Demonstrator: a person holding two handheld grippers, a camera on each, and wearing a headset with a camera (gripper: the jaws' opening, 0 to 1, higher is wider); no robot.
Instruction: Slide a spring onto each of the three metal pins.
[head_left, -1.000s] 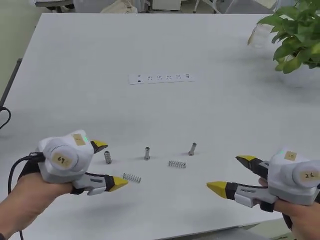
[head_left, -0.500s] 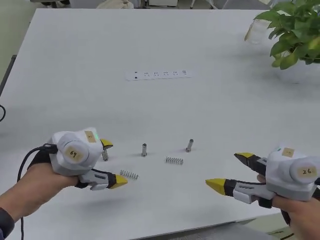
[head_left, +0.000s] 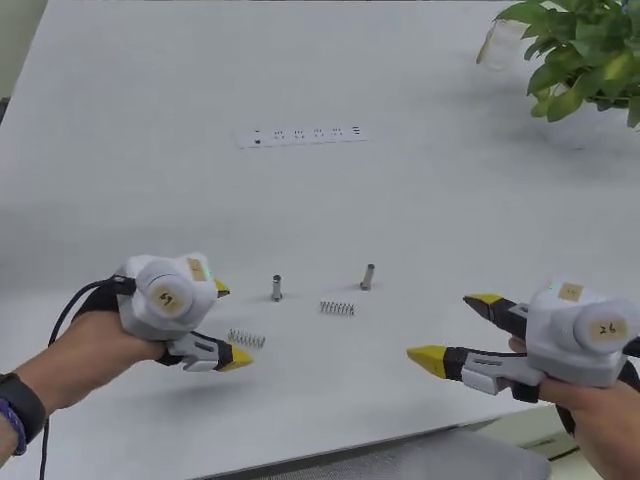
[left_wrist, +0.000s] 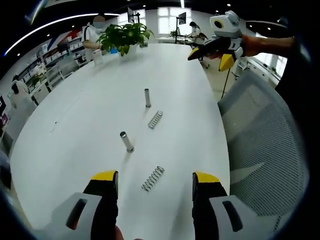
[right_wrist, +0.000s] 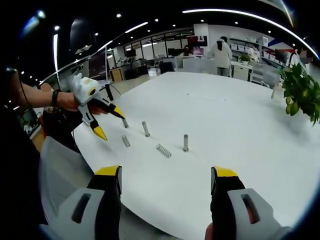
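Two bare metal pins (head_left: 277, 288) (head_left: 367, 277) stand upright on the white table (head_left: 330, 210). A third pin (right_wrist: 125, 123) stands close by my left gripper. One loose spring (head_left: 337, 308) lies between the two bare pins. A second spring (head_left: 245, 339) lies between the open jaws of my left gripper (head_left: 228, 324), as the left gripper view also shows for this spring (left_wrist: 153, 178) and gripper (left_wrist: 155, 177). My right gripper (head_left: 454, 327) hovers open and empty at the near right, well away from the parts.
A white power strip (head_left: 303, 135) lies further back on the table. A potted plant (head_left: 580, 50) and a clear cup (head_left: 497, 45) stand at the far right. The table's near edge runs just below both grippers, with a mesh chair (left_wrist: 260, 135) beyond it.
My left gripper has shifted right, so the near spring now lies between its jaws and the leftmost pin is hidden behind it. The right gripper has barely moved.
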